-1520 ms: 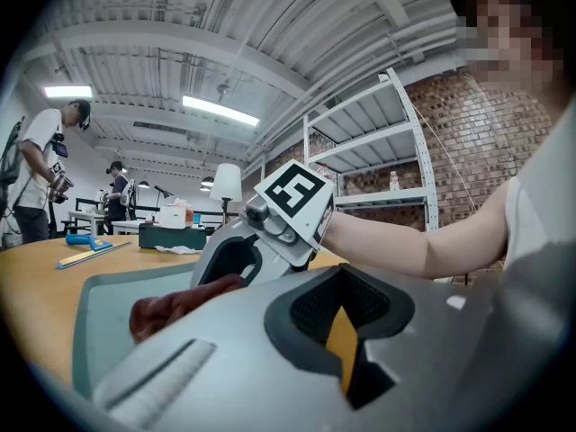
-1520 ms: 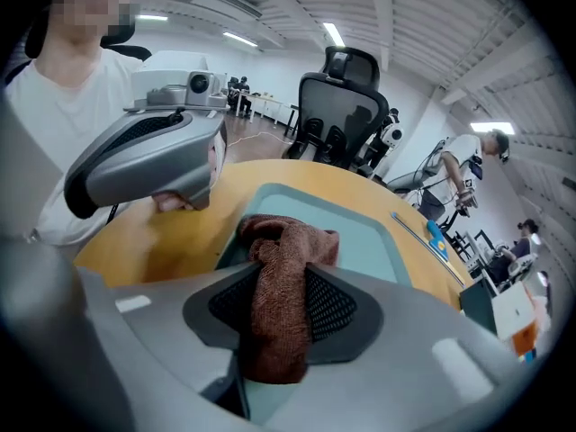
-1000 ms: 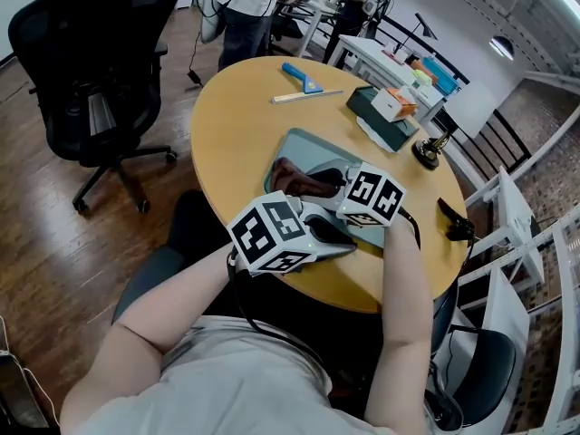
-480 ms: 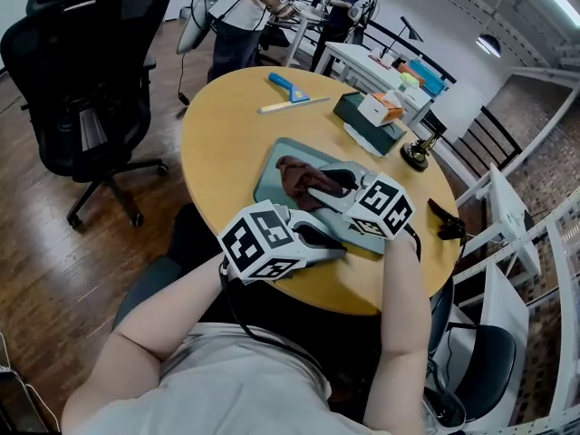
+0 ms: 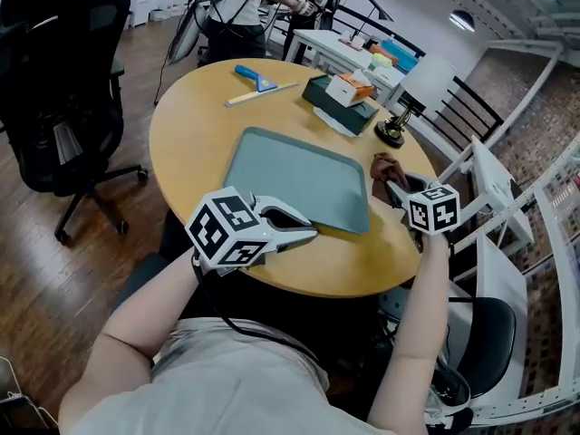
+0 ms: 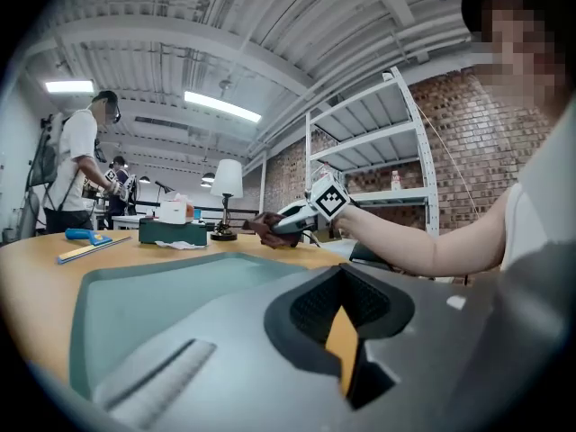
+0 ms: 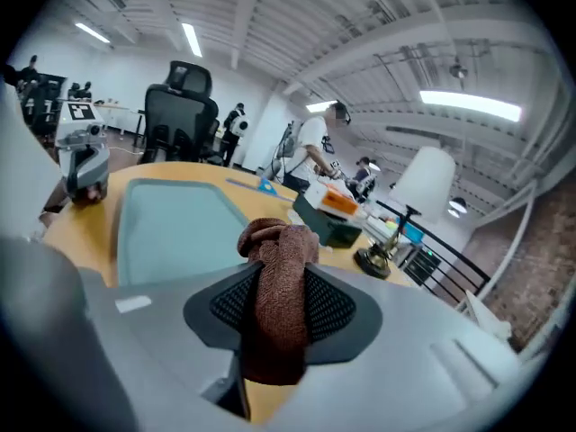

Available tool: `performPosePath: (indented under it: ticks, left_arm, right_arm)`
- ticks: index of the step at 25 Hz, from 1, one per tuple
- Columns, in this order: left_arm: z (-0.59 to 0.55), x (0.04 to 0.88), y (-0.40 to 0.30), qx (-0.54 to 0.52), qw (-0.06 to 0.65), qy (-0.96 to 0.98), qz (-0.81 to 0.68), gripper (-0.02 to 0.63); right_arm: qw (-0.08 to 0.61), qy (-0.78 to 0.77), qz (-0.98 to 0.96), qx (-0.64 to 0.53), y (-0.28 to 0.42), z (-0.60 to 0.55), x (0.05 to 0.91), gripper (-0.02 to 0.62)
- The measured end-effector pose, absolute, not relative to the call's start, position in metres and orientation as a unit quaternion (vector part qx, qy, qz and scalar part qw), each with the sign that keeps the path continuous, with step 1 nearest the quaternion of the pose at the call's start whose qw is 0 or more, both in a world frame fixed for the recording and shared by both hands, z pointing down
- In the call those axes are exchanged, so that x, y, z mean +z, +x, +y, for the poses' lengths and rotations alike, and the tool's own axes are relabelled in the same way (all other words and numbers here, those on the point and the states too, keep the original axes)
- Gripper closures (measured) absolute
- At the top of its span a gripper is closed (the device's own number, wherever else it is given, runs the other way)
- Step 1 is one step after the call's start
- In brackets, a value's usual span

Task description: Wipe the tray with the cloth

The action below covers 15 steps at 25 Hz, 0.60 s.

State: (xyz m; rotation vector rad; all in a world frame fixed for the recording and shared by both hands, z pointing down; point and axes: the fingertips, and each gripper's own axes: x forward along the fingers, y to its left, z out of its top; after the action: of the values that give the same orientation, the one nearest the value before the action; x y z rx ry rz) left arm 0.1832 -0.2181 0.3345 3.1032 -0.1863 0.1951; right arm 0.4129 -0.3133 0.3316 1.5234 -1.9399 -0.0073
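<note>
cloth (image 7: 277, 286) of rough brown terry; tray (image 5: 294, 178) smooth, matt plastic; table (image 5: 195, 130) smooth pale wood

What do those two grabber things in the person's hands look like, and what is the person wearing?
The left gripper and the right gripper are grey plastic tongs with black bumpy pads. Each carries a white cube with black square markers. A black cable hangs under the left one. The person wears a light grey short-sleeved shirt.
</note>
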Motion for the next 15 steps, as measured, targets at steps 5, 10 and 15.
performPosePath:
  ticks: [5, 10, 15]
  left_arm:
    - [-0.216, 0.334, 0.184, 0.062, 0.014, 0.996, -0.057, 0.284]
    - [-0.216, 0.334, 0.192, 0.065, 0.014, 0.997, -0.047, 0.284]
    - [-0.215, 0.335, 0.193, 0.066, 0.014, 0.997, -0.044, 0.284]
  right_arm:
    - [0.373, 0.59, -0.713, 0.067, 0.457, -0.303, 0.388, 0.465]
    - [0.381, 0.579, -0.715, 0.085, 0.46, -0.308, 0.416, 0.458]
    - [0.362, 0.613, -0.701, 0.037, 0.466, -0.299, 0.39, 0.364]
